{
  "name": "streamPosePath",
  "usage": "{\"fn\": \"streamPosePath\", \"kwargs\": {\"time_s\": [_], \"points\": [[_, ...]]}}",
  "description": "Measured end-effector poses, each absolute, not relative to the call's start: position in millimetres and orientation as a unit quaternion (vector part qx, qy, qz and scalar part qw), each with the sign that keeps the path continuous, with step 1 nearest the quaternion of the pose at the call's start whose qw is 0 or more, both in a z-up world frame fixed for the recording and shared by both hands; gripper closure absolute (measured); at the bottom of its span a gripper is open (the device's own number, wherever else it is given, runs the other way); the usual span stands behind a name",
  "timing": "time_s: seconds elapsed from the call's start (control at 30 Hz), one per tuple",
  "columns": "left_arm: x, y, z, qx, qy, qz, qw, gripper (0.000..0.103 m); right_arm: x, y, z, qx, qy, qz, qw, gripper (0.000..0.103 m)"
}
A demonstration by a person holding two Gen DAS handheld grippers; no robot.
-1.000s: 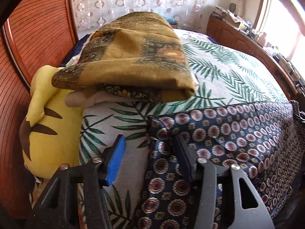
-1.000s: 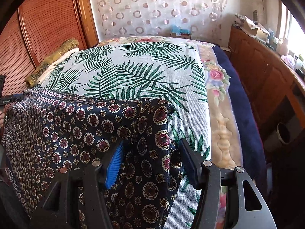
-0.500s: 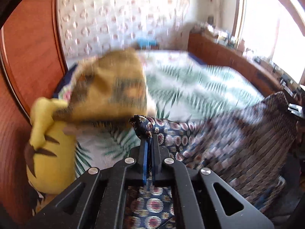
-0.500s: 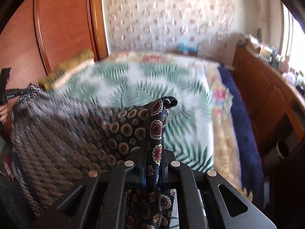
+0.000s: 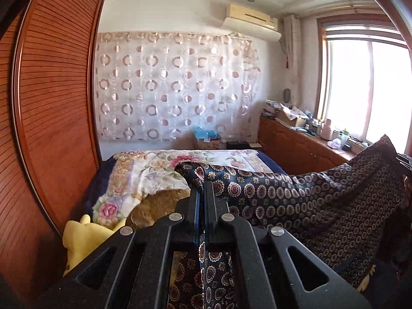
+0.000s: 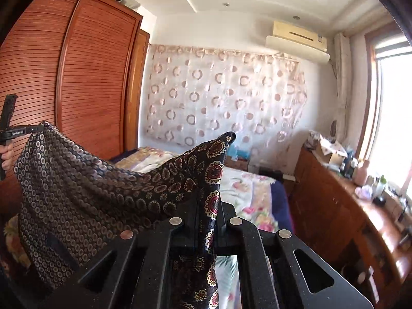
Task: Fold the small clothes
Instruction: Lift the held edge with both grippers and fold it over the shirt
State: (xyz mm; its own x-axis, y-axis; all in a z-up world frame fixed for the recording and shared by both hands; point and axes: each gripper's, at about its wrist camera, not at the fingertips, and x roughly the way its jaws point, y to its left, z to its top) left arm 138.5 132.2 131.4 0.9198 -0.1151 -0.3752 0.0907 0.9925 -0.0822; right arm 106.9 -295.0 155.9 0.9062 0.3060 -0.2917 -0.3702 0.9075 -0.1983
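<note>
Left wrist: navy medallion-print garment [image 5: 309,200] sags, corners clamped in both closed jaws.

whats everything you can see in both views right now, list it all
patterned garment: one, navy with red and cream medallions, held up between the two grippers above the bed
bed: one, floral cover with navy edge, below the garment
brown cloth: one, golden brown, on the bed's near left
plush toy: one, yellow, by the wardrobe
wardrobe: one, reddish slatted wood, left
curtain: one, sheer white with ring pattern, back wall
air conditioner: one, cream, high on the back wall
sideboard: one, brown wood, cluttered top, under the window
window: one, bright, right
left gripper: black, shut on the patterned garment
right gripper: black, shut on the patterned garment
hand: one, far left, holding the left gripper
</note>
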Motion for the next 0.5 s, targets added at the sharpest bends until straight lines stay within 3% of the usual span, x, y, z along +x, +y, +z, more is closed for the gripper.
{"fn": "streamPosePath", "kwargs": {"time_s": [0.4, 0.5], "points": [[254.0, 148.2, 29.1, -0.017, 0.291, 0.005, 0.957, 0.100, 239.6, -228.8, 79.8, -0.133, 0.256, 0.104, 0.952, 0.095], [261.5, 144.2, 15.7, -0.009, 0.312, 0.003, 0.950, 0.096, 262.1, -216.7, 55.8, -0.132, 0.305, 0.090, 0.939, 0.075]]}}
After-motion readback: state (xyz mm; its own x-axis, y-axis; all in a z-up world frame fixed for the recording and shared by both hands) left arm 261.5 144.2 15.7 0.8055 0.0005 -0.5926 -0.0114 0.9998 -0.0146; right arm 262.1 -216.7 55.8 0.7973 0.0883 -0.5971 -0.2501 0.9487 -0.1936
